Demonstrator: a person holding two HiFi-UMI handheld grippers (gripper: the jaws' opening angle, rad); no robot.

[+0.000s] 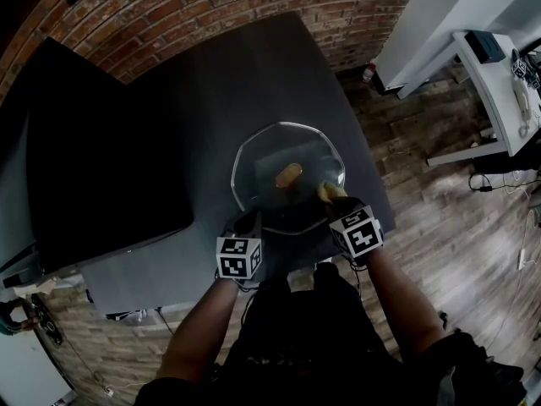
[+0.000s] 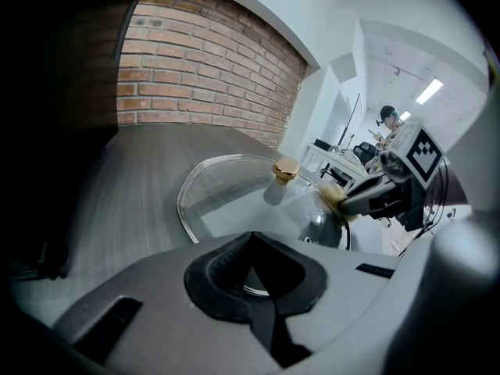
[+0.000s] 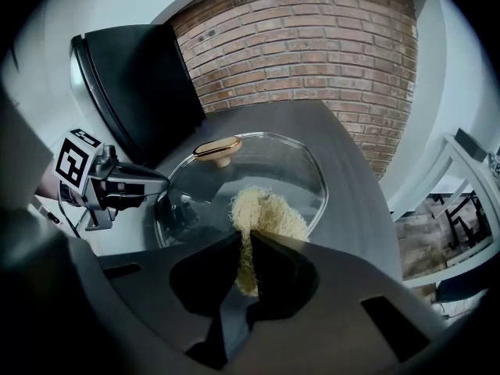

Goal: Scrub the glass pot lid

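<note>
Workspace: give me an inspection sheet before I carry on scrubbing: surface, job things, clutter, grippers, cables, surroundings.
Surface: dark grey table, no spills seen.
Job's things: glass lid lies flat, knob up; yellow scrubber rests on the glass.
Clutter: black panel on the table's left part; nothing else seen.
Grippers: left gripper shut on the lid's near rim; right gripper shut on the scrubber.
Cables: none on the table; a cable on the floor by the desk.
Surroundings: brick wall, wood floor, white desk, a person far off.
</note>
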